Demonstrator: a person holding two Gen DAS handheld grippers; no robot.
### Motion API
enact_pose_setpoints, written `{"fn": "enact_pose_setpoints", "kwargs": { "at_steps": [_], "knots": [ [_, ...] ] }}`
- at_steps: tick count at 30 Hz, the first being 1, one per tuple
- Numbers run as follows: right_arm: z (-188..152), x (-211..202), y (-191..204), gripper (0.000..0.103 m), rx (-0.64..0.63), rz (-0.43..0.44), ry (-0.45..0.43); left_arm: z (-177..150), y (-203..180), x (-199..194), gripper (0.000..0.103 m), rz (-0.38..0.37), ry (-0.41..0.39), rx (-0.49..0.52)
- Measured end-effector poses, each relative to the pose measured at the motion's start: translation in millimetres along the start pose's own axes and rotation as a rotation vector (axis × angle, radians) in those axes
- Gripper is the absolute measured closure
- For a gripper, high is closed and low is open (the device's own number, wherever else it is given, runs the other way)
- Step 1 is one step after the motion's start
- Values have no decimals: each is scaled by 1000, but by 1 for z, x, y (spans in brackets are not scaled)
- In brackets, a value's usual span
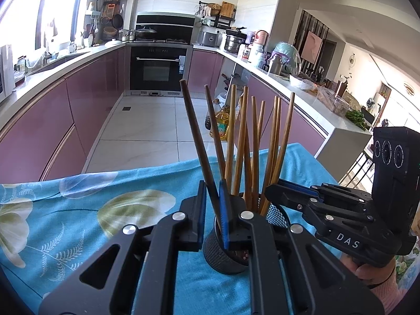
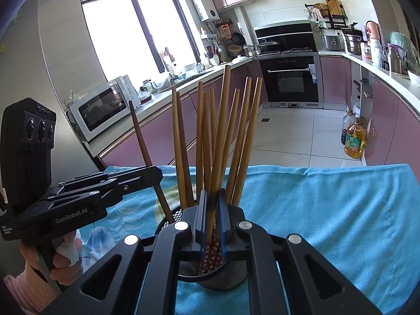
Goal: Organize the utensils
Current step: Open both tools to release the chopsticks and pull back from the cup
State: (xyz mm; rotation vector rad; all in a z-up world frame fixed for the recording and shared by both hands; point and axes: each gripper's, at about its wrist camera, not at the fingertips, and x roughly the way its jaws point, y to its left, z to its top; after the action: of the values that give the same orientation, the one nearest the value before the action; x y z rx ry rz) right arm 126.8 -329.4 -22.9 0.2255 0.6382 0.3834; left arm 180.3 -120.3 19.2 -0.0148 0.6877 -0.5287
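A black mesh holder [image 1: 225, 252] stands on the blue floral cloth [image 1: 78, 210] and holds several brown wooden chopsticks [image 1: 252, 144]. My left gripper [image 1: 212, 210] is shut on one dark chopstick [image 1: 197, 136], whose lower end is in the holder. My right gripper [image 2: 212, 220] is shut on a chopstick [image 2: 223, 120] that also stands in the holder [image 2: 210, 273]. In the left wrist view the right gripper [image 1: 273, 191] reaches in from the right at the holder's rim. In the right wrist view the left gripper [image 2: 157, 173] comes in from the left, closed on its chopstick [image 2: 141, 141].
The cloth-covered table [image 2: 328, 210] ends at a far edge with tiled kitchen floor [image 1: 147, 131] beyond. Pink cabinets line both sides, an oven [image 1: 156, 69] at the back. An oil bottle [image 2: 354, 139] stands on the floor. A microwave [image 2: 102, 110] sits on the left counter.
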Motion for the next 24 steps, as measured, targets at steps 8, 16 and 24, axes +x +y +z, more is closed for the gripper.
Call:
{"fn": "enact_pose_setpoints", "kwargs": {
  "at_steps": [8,16,24],
  "knots": [
    [1,2,-1,96,8,-1,2,0,2,3,92,3,1,-6],
    [2,3,-1,96,6,-6,4,0,5,4,88,6,1,-9],
    [1,0,3,93,1,-21,-2,-2,9,7,85,4,4,-11]
  ]
}}
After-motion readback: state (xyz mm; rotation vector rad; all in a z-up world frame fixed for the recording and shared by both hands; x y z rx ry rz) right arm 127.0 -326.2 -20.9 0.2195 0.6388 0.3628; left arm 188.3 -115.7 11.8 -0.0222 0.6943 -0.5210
